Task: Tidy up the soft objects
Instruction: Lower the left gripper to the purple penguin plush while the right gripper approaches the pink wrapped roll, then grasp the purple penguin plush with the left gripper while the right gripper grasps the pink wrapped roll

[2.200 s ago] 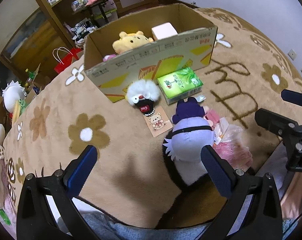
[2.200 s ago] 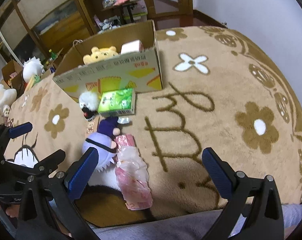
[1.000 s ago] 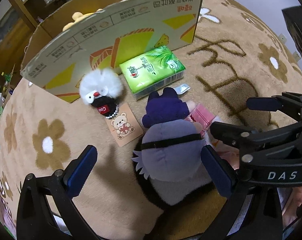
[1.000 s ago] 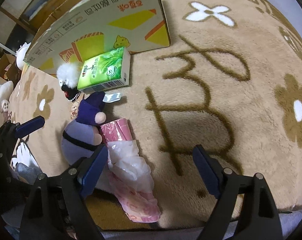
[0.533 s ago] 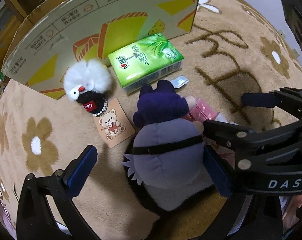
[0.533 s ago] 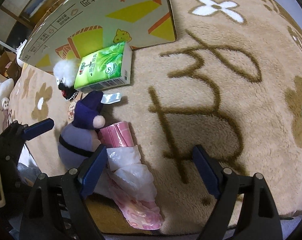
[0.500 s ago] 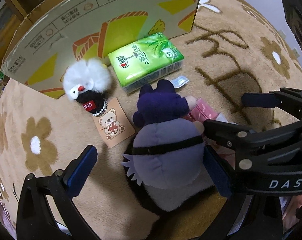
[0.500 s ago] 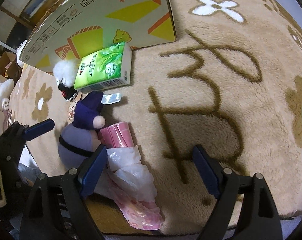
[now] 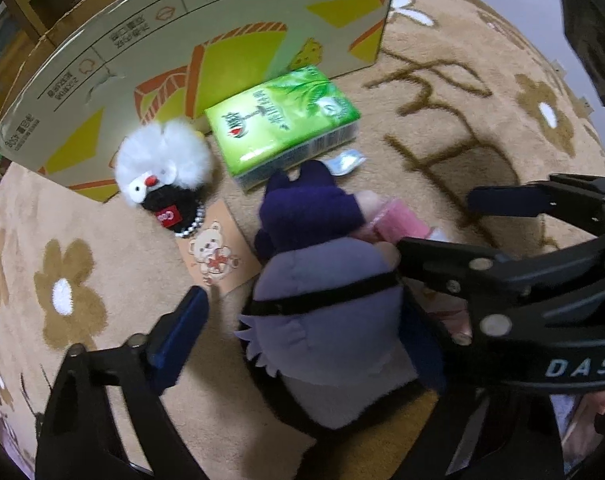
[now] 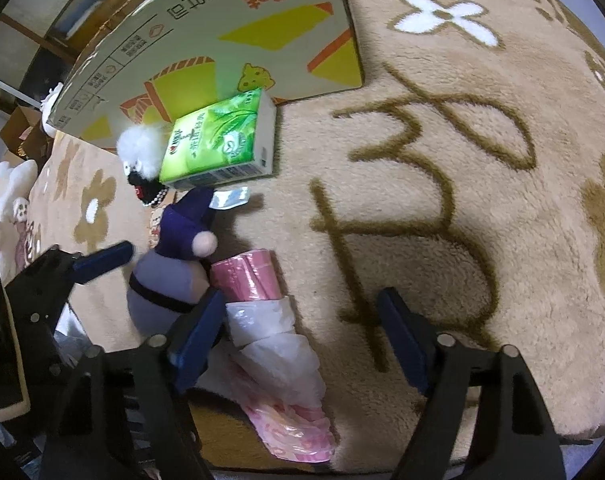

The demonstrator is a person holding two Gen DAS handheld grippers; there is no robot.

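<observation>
Beige flowered carpet (image 10: 442, 208), cardboard box (image 9: 190, 56) at the back.
Left gripper (image 9: 306, 322) jaws closing around the purple plush toy (image 9: 326, 320), not yet pinching; right gripper (image 10: 302, 332) jaws narrowing astride the pink plastic bundle (image 10: 270, 320).

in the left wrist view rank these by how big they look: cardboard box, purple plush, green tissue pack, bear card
1. cardboard box, though partly cut off by the frame
2. purple plush, closest to the camera, so its real size is unsure
3. green tissue pack
4. bear card
</observation>
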